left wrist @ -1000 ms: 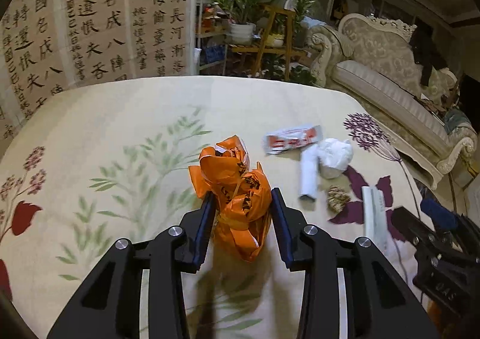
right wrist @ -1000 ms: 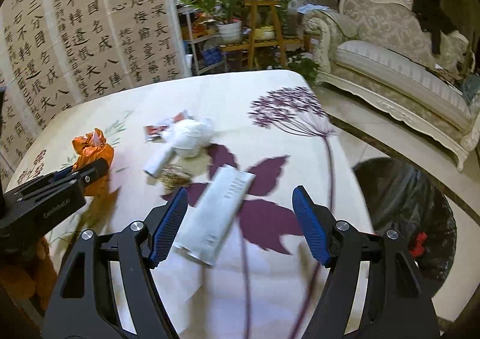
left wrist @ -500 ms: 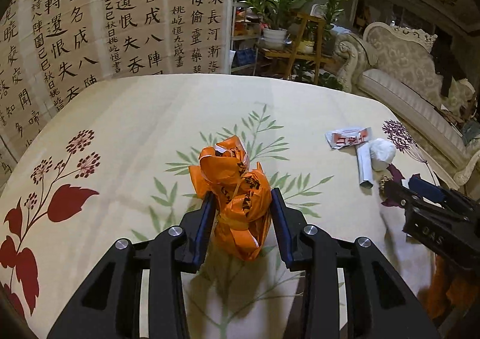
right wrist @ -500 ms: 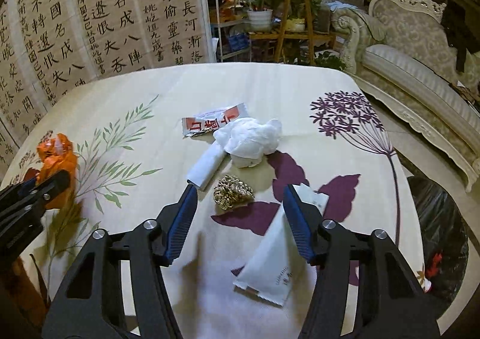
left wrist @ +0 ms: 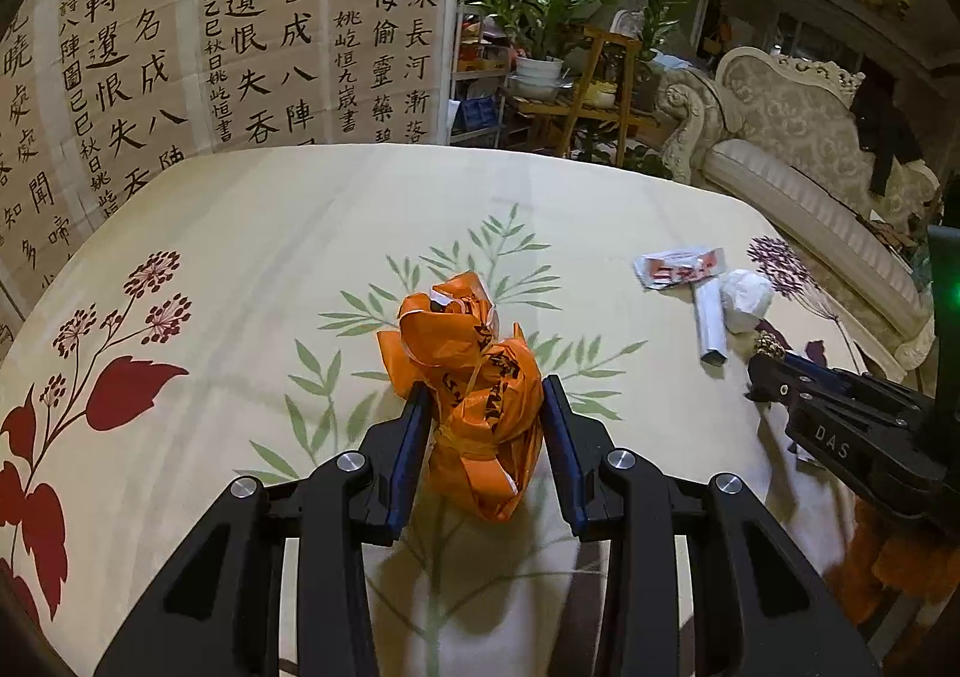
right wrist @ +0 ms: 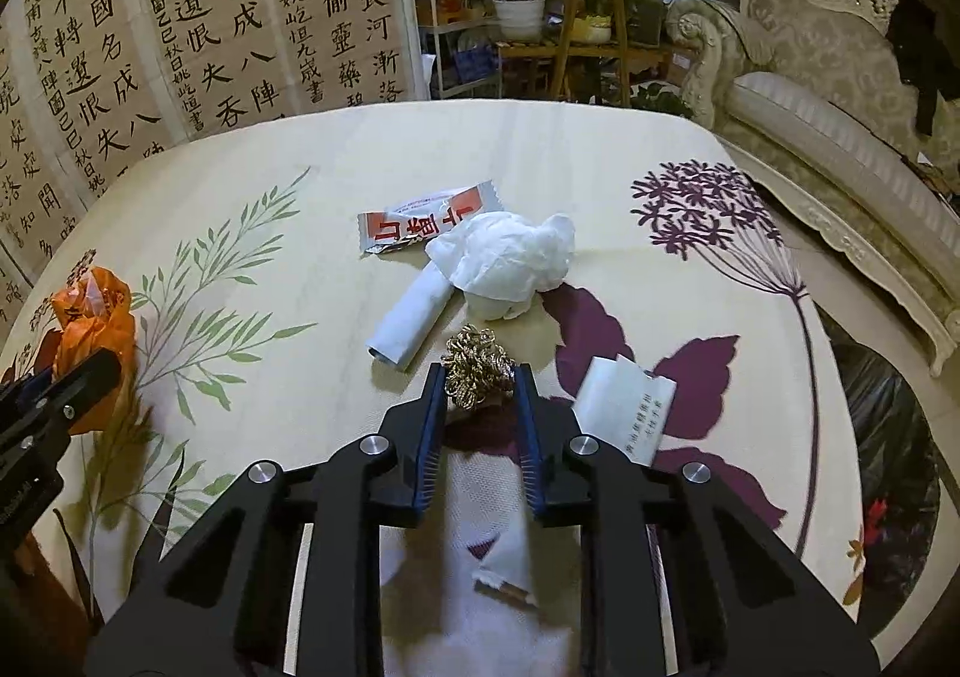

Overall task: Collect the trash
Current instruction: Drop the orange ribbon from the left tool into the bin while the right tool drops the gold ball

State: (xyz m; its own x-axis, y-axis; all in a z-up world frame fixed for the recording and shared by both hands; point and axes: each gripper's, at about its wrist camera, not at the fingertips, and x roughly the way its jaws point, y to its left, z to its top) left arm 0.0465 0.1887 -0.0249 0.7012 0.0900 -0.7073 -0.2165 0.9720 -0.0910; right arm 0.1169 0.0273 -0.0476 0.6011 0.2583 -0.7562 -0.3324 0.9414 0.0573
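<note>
Since a second ago I have swung my right gripper (right wrist: 479, 377) left, off the long white sachet (right wrist: 624, 407) it was straddling and onto the gold wire ball (right wrist: 478, 363); its jaws were wide then and are closing now, with the ball between the tips. I cannot tell whether the pads are pressing it yet. The left gripper (left wrist: 485, 395) has drifted left across the tablecloth (left wrist: 300, 257) too, so the litter sits farther right in its view, and its grip has not changed: it pinches the crumpled orange plastic bag (left wrist: 474, 371) from both sides, with the bag bulging up above the fingers.

In the right wrist view the rest of the trash lies just beyond the ball: a rolled white paper tube (right wrist: 411, 317) slightly to the left, a wad of white tissue (right wrist: 510, 263) touching its far end, and a red-and-white wrapper (right wrist: 426, 224) partly under the tissue on the far side. The white sachet lies just right of my right finger, over a purple leaf print. A dark trash bag (right wrist: 888, 437) sits on the floor past the table's right edge. The orange bag is at the far left, held clear of the pile.
</note>
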